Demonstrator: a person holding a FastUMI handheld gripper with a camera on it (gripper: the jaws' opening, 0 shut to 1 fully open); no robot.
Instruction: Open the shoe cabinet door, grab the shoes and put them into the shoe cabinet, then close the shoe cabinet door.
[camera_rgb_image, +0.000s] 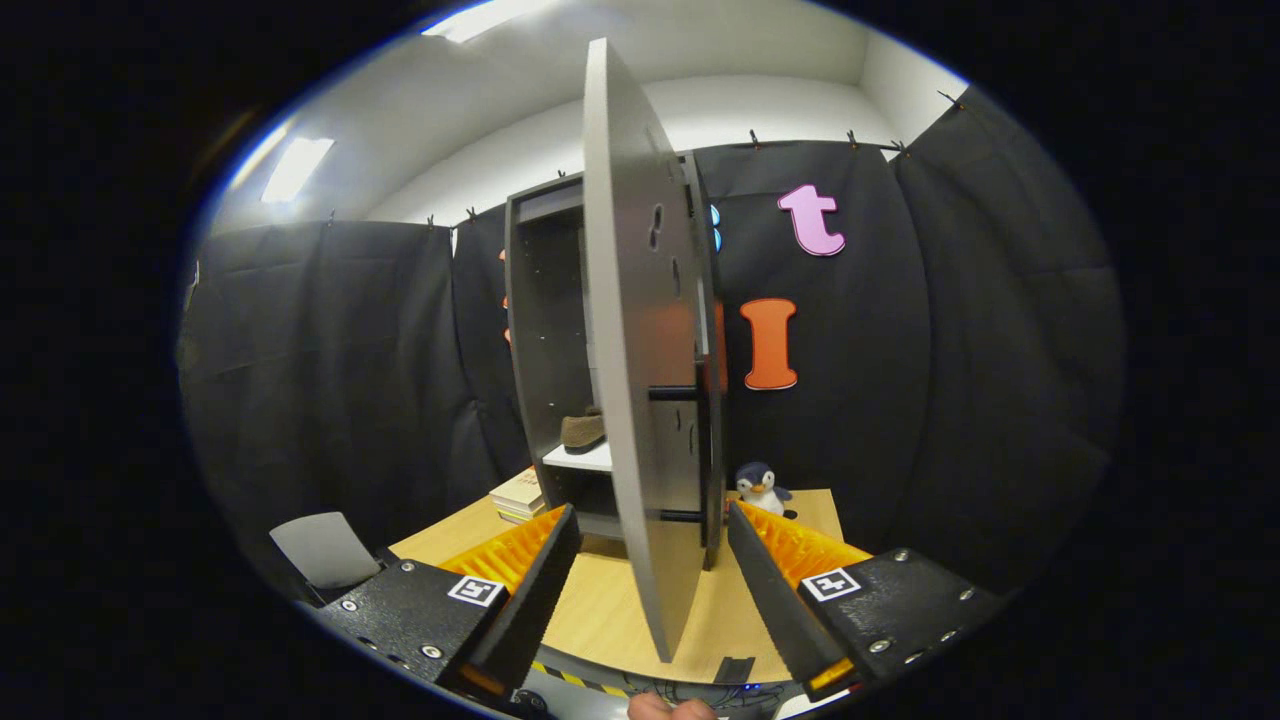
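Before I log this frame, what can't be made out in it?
- Grey open cabinet door, edge-on between the open gripper fingers: hides the right part of the dark shoe cabinet interior.
- Brown shoe on the white shelf: only its toe end shows past the door; a second shoe cannot be told.
- Stacked books left of the cabinet: too small to read.
- Toy penguin: door covers its left side.

No legible text — perhaps too blurred.
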